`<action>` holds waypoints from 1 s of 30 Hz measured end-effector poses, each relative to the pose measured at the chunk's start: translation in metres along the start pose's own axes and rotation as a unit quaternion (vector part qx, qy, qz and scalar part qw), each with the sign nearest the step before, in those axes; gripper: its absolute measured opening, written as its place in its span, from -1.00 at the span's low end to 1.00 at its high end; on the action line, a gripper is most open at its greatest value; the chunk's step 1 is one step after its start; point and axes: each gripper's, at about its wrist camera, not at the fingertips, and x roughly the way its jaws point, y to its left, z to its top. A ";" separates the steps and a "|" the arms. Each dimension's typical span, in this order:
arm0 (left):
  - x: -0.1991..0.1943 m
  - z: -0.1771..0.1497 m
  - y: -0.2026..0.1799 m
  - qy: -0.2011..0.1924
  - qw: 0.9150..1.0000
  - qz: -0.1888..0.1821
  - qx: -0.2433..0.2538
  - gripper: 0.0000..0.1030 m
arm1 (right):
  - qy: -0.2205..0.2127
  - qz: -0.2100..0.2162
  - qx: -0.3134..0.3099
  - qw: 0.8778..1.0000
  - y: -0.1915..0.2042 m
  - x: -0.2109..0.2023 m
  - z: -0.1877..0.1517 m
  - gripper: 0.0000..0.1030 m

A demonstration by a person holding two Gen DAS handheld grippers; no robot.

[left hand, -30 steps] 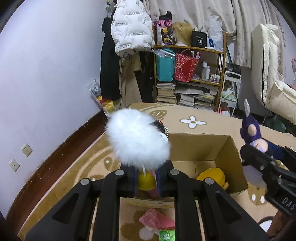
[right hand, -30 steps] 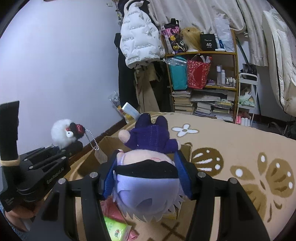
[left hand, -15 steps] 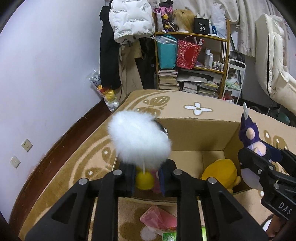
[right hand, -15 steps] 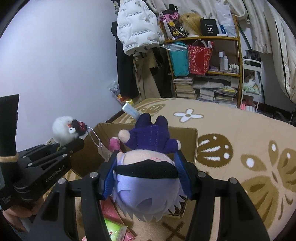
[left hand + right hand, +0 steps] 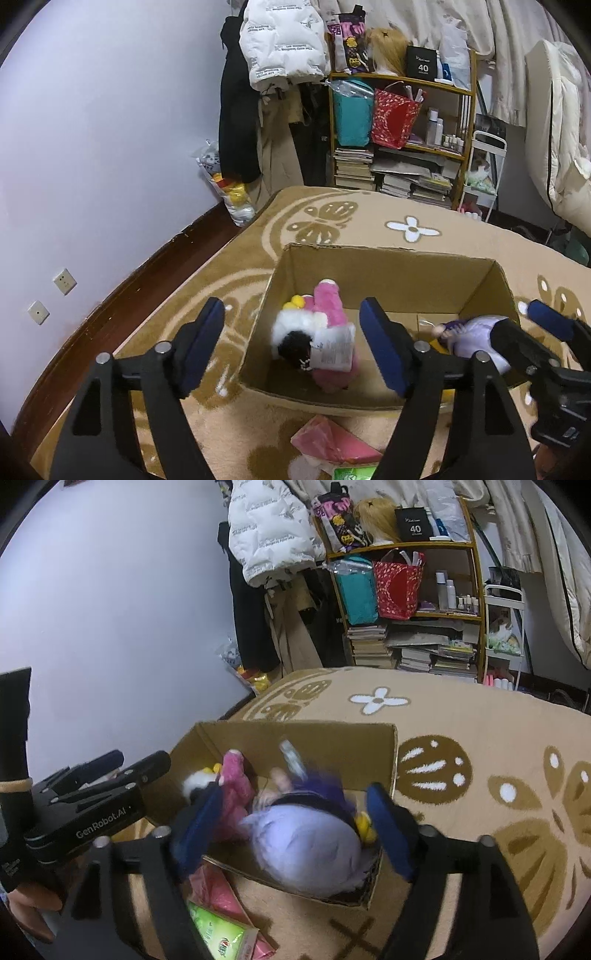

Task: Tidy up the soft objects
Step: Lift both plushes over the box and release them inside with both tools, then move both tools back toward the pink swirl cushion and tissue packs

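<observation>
An open cardboard box [image 5: 388, 266] stands on the rug. Inside lie a pink plush [image 5: 332, 314], the white fluffy toy [image 5: 295, 328] with a black face and paper tag, and a yellow plush mostly hidden. My left gripper [image 5: 295, 347] is open and empty above the box's left half. My right gripper [image 5: 291, 830] is open; the purple-haired doll [image 5: 306, 845] is blurred between its fingers, dropping into the box [image 5: 332, 738]. The doll also shows in the left wrist view [image 5: 476, 336].
Pink and green packets [image 5: 218, 923] lie on the rug in front of the box. A cluttered bookshelf [image 5: 402, 147], hanging coats [image 5: 280, 48] and a toy bag [image 5: 229, 188] stand at the far wall. The patterned rug [image 5: 480, 738] stretches right.
Both grippers tipped down over the box and opened. The white fluffy toy dropped from the left gripper into the box; the purple doll left the right gripper's hold and is falling in.
</observation>
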 end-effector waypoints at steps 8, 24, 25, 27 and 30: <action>0.006 -0.001 0.010 0.019 1.000 -0.001 -0.013 0.92 | -0.007 -0.007 0.015 1.000 -0.009 -0.006 0.004 1.00; -0.016 -0.023 0.018 0.061 0.998 -0.008 0.000 0.92 | 0.001 -0.017 0.041 0.999 -0.017 -0.026 -0.005 1.00; -0.020 -0.026 0.019 0.065 0.998 -0.017 -0.001 0.92 | 0.003 -0.017 0.041 0.999 -0.016 -0.027 -0.006 1.00; -0.029 -0.031 0.019 0.067 0.997 -0.026 0.001 0.92 | 0.007 -0.016 0.046 0.999 -0.015 -0.029 -0.009 1.00; -0.041 -0.035 0.016 0.067 0.997 -0.025 0.015 0.92 | 0.011 -0.011 0.053 0.998 -0.011 -0.036 -0.014 1.00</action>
